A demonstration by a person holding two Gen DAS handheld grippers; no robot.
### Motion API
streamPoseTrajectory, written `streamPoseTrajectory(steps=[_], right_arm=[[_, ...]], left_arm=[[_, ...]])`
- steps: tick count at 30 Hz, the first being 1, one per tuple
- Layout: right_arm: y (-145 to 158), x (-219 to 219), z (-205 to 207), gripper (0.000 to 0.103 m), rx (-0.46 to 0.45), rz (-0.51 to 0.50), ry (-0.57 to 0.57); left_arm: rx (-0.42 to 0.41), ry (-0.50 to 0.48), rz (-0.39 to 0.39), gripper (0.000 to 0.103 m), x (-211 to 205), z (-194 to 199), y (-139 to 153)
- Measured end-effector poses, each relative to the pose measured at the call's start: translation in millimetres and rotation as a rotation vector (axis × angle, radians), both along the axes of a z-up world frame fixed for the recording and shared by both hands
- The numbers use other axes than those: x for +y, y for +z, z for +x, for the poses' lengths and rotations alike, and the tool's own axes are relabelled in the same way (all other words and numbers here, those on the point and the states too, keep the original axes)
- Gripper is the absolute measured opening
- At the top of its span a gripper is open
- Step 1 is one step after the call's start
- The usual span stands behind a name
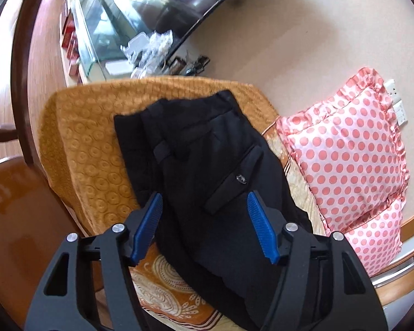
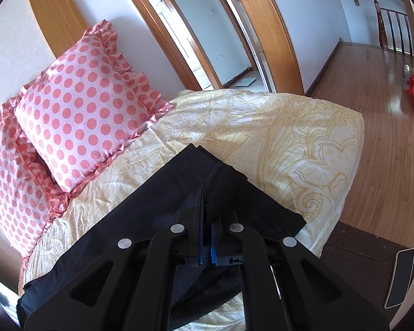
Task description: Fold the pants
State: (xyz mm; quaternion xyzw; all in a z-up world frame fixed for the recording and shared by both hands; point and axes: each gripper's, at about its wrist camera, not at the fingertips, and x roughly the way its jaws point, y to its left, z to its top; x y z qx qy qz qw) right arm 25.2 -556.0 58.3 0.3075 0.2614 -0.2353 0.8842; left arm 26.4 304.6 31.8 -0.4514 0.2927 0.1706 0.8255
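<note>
Black pants (image 1: 207,165) lie on the bed, their waistband end toward the orange blanket, a back pocket with a small button facing up. My left gripper (image 1: 205,207) is open just above the seat area, its blue pads on either side of the cloth. In the right wrist view the leg end of the pants (image 2: 157,209) lies across the cream bedspread. My right gripper (image 2: 205,207) is shut on a fold of the black leg fabric near the hem.
An orange textured blanket (image 1: 85,143) lies under the waistband. Pink polka-dot pillows (image 1: 345,160) (image 2: 77,102) sit against the wall. The cream patterned bedspread (image 2: 289,132) ends at a wooden floor (image 2: 372,88). A dark stool with a phone (image 2: 400,278) stands at the right.
</note>
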Motion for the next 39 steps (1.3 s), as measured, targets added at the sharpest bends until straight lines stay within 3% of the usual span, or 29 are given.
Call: streamPoseTrajectory(steps=[5, 6, 8, 9, 12, 16, 20, 24, 29, 36, 39], right_arm=[[-1.5, -0.1, 0.8, 0.003, 0.01, -0.004, 0.004], [-2.7, -0.5, 0.5, 0.003, 0.012, -0.003, 0.003], [-5.2, -1.4, 1.4, 0.003, 0.014, 0.002, 0.002], [-6.3, -2.1, 2.1, 0.003, 0.016, 0.003, 0.002], [-4.5, -5.8, 3.6, 0.003, 0.011, 0.004, 0.007], [7.8, -10.2, 1.9, 0.003, -0.042, 0.012, 0.013], [-7.9, -10.4, 8.0, 0.003, 0.05, -0.001, 0.008], [-20.4, -11.9, -8.2, 0.003, 0.042, 0.039, -0.012], [-11.4, -10.3, -16.2, 0.003, 0.018, 0.027, -0.001], [-16.3, -2.7, -20.4, 0.003, 0.045, -0.004, -0.017], [-27.3, -2.9, -10.6, 0.003, 0.11, -0.012, 0.015]], left_arm=[[0.0, 0.01, -0.001, 0.061, 4.7, 10.6, 0.0], [0.001, 0.021, -0.005, 0.057, 8.0, 12.3, -0.8], [0.024, 0.053, 0.013, 0.034, 14.4, 16.6, -1.6], [0.037, 0.064, 0.019, 0.01, 18.2, 18.2, -3.4], [0.027, 0.064, 0.017, 0.008, 24.2, 17.0, -2.9], [0.0, 0.065, 0.108, 0.007, 20.6, 4.1, 17.3], [0.063, 0.048, 0.137, 0.007, 21.5, 3.6, 8.0], [0.084, 0.039, 0.152, 0.008, 23.6, 3.2, -1.1], [0.093, 0.034, 0.205, 0.008, 19.9, 8.6, 6.8], [0.106, 0.032, 0.191, 0.008, 26.3, 10.0, -1.6], [0.116, 0.033, 0.21, 0.008, 26.7, 16.7, -0.4]])
